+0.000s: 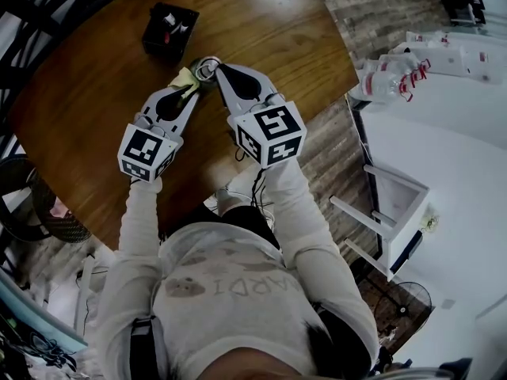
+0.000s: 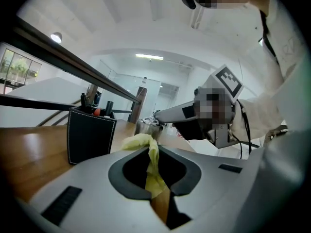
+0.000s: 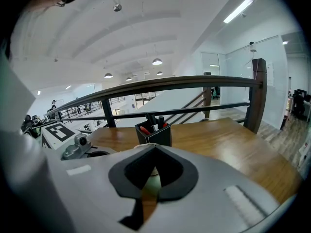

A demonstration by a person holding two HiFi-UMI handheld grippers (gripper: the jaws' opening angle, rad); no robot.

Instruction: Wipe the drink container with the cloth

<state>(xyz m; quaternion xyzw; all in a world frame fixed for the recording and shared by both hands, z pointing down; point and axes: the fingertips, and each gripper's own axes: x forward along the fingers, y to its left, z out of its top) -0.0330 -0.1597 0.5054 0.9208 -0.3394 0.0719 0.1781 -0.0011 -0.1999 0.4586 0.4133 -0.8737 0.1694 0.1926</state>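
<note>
On the round wooden table (image 1: 95, 93), my left gripper (image 1: 191, 86) is shut on a yellow cloth (image 1: 184, 78). In the left gripper view the cloth (image 2: 151, 171) is pinched between the jaws and bunches above them. Just beyond it stands the small metal drink container (image 2: 147, 126), upright on the table. My right gripper (image 1: 207, 69) is shut on the container's top (image 1: 209, 63) from the right. In the right gripper view only a pale sliver of the container (image 3: 152, 174) shows between the jaws. The cloth lies close against the container's left side.
A black pen holder (image 1: 169, 30) with pens stands just past the container, also in the right gripper view (image 3: 154, 133). The table's curved edge runs close on the right. Beyond it are a pack of bottles (image 1: 390, 77) and a white stool (image 1: 390, 212) on the floor.
</note>
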